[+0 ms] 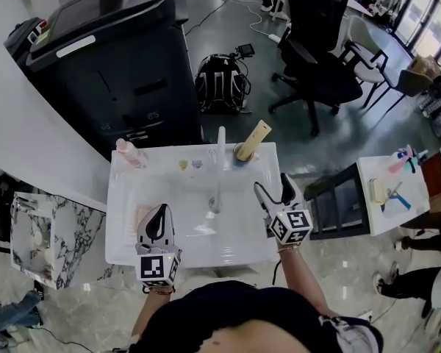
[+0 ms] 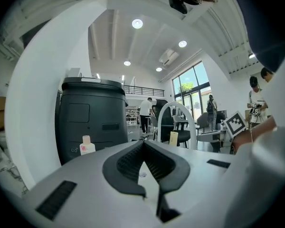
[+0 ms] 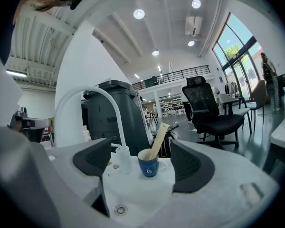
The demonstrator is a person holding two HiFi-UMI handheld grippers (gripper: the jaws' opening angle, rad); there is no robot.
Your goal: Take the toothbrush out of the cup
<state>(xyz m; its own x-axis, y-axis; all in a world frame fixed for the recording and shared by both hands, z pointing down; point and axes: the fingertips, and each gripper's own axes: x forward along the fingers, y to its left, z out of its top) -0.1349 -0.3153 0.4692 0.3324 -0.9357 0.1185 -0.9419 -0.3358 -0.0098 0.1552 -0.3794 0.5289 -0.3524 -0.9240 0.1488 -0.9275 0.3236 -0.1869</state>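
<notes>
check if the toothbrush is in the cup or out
In: the toothbrush stands tilted in the blue cup, lower end inside the rim. The right gripper is open, short of it.

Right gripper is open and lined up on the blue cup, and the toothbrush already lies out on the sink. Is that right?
Not quite. The toothbrush is not lying out: it stands tilted in the blue cup, as the right gripper view shows. The right gripper is open and lined up on the cup.

The cup [image 3: 147, 165] is blue with a white swirl; the toothbrush [image 3: 160, 137] is tan.
</notes>
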